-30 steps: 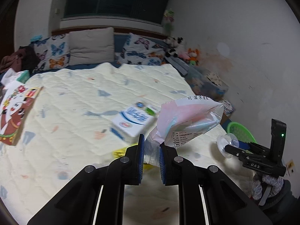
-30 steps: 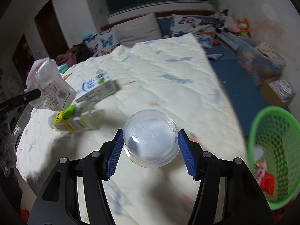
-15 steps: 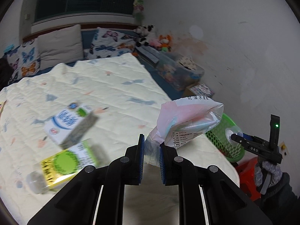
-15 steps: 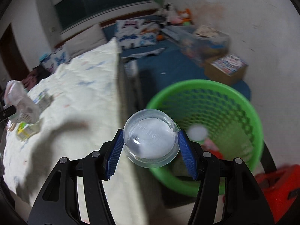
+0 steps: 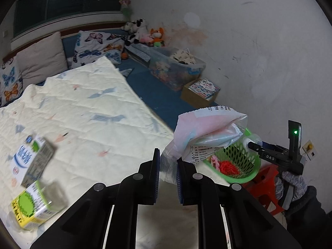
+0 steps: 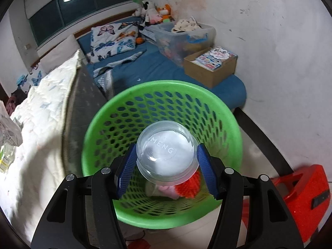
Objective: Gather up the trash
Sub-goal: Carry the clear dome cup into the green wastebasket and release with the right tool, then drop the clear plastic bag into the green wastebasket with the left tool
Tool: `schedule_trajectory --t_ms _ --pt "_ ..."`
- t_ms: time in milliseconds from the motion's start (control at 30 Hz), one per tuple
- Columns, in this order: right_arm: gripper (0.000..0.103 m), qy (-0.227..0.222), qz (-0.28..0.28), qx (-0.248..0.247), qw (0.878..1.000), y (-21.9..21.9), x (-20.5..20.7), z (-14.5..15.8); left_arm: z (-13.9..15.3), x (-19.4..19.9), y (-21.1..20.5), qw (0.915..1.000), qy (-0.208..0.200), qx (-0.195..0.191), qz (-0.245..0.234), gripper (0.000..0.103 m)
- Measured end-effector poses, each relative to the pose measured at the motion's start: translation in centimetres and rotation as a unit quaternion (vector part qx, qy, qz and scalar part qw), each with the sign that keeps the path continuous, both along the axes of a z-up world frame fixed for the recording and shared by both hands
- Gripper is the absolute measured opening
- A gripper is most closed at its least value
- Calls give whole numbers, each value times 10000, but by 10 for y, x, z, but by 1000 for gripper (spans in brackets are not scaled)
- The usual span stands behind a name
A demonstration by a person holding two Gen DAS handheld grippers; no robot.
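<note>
My right gripper (image 6: pixel 166 171) is shut on a clear plastic cup (image 6: pixel 166 153) and holds it right above the open green mesh basket (image 6: pixel 116 122), which has red and pink trash inside. My left gripper (image 5: pixel 167 169) is shut on a pink and clear plastic bag (image 5: pixel 205 130), held above the bed's edge. In the left wrist view the basket (image 5: pixel 244 166) stands to the right, with the right gripper (image 5: pixel 252 145) over it. A blue-white milk carton (image 5: pixel 29 159) and a yellow-green carton (image 5: pixel 33 205) lie on the cream quilt (image 5: pixel 87 124).
A red stool (image 6: pixel 300 195) stands right of the basket. A cardboard box of books (image 6: pixel 211 64), a clear storage bin (image 6: pixel 182 35) and plush toys (image 6: pixel 153 10) sit on the blue mat by the wall. Pillows (image 5: pixel 41 60) lie at the bed's head.
Both grippers have swung right, away from the bed. The right gripper with the cup has moved from beside the basket to above its opening. The left still holds the bag.
</note>
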State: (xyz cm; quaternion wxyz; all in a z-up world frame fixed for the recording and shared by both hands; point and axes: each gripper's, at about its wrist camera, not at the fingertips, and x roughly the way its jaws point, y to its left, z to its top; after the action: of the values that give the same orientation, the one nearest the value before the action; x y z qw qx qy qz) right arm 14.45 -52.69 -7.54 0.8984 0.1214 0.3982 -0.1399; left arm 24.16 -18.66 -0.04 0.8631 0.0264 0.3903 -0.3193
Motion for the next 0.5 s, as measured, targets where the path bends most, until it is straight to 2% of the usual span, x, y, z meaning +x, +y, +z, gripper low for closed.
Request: schedule_trajectory --t_ms 133,500 --pt "67 -47 -124 8 9999 -10 -4 -3 -3 4 -29 9998 60 59 -173 14" --pt "67 -281 -99 178 9994 -14 -31 6 -19 9 -99 9977 209 371 -536 14"
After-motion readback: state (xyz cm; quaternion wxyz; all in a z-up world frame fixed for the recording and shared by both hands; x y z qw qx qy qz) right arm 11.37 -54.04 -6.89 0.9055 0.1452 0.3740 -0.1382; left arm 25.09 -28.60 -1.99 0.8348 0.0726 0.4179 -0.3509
